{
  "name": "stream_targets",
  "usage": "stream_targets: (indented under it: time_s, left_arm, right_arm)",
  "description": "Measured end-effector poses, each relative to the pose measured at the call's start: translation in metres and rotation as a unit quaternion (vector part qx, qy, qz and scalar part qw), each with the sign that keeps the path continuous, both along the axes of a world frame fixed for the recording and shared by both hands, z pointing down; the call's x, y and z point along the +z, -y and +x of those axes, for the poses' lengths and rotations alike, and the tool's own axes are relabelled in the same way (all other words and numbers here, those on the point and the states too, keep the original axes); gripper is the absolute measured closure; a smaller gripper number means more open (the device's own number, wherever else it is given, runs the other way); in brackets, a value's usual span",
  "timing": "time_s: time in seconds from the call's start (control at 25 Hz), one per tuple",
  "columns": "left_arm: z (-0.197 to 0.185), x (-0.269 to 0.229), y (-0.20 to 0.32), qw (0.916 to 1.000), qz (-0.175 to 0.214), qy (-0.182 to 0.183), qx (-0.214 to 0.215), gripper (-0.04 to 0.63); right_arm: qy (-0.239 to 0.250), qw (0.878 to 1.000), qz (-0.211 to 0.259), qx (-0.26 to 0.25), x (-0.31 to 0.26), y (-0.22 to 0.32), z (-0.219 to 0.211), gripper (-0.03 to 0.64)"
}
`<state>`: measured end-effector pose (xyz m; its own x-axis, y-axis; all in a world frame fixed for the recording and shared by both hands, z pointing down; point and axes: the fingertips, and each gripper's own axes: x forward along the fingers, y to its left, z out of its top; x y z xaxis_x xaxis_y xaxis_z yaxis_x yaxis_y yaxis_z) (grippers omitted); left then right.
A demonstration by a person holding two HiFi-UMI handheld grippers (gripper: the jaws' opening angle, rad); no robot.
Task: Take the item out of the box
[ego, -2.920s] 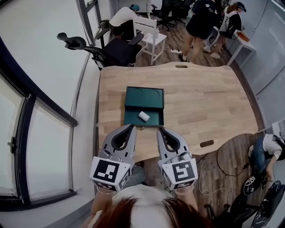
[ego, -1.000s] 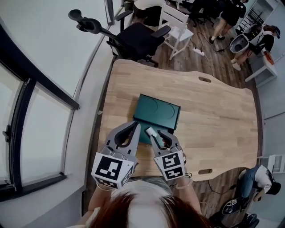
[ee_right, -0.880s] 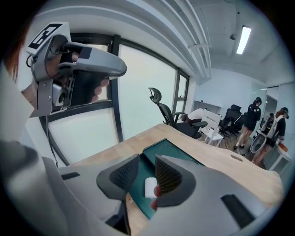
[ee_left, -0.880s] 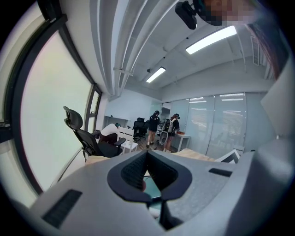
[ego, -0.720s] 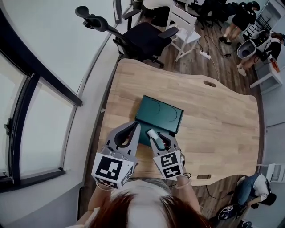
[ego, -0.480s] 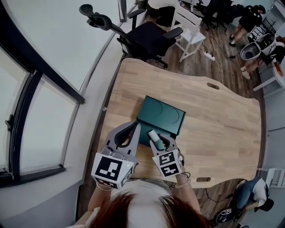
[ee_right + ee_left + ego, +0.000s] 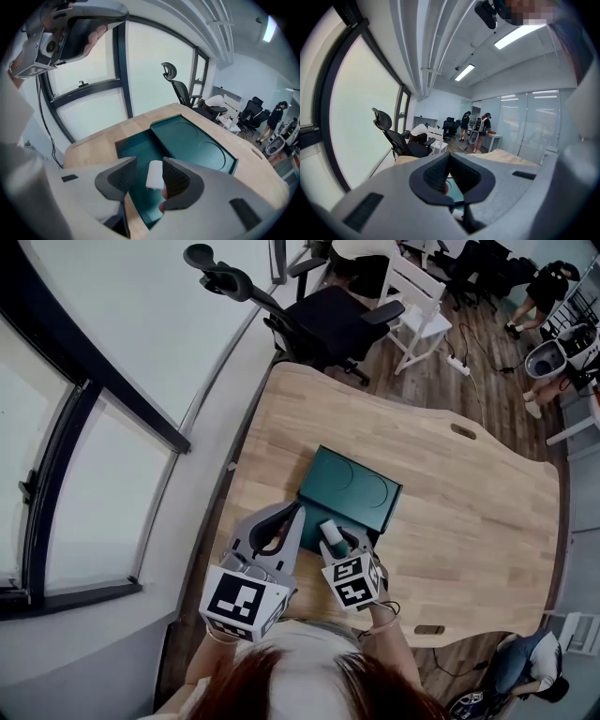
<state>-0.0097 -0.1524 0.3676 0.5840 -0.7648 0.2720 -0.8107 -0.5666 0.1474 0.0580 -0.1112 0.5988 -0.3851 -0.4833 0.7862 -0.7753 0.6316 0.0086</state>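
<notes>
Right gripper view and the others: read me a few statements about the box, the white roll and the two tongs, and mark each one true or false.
1. The green box is open. True.
2. The right tongs have nothing between them. False: the white roll stands between them, with a gap on one side as the jaws are opening.
3. The left tongs hold the white roll. False: they are shut with nothing between them.
4. The box sits on a wooden table. True.
</notes>
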Motion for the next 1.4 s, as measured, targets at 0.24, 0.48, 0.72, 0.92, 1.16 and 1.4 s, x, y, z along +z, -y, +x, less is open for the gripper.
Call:
stream_targets:
  time_s: [0.24, 0.48, 0.72, 0.92, 1.16, 1.4]
  left_arm:
    - [0.002, 0.003, 0.004, 0.9999, -0.008, 0.007, 0.003, 0.588]
    - [0.001, 0.008, 0.01, 0.9998, -0.015, 0.015, 0.003, 0.588]
    - [0.005, 0.013, 0.013, 0.9995, -0.022, 0.023, 0.005, 0.588]
    - [0.008, 0.016, 0.016, 0.9992, -0.03, 0.026, 0.008, 0.588]
    - [0.008, 0.021, 0.019, 0.9988, -0.037, 0.03, 0.008, 0.588]
    - [0.009, 0.024, 0.021, 0.9986, -0.042, 0.032, 0.008, 0.588]
  right_arm:
    - [-0.017, 1.0, -0.024, -0.004, 0.022, 0.003, 0.0, 0.42]
    - [-0.022, 0.999, -0.044, 0.001, 0.039, 0.009, -0.001, 0.403]
    - [-0.024, 0.998, -0.059, 0.004, 0.053, 0.013, 0.0, 0.4]
    - [-0.028, 0.997, -0.073, 0.002, 0.065, 0.015, 0.002, 0.396]
    - [-0.026, 0.996, -0.087, 0.006, 0.078, 0.016, 0.003, 0.396]
    - [-0.027, 0.995, -0.094, 0.006, 0.085, 0.016, 0.003, 0.394]
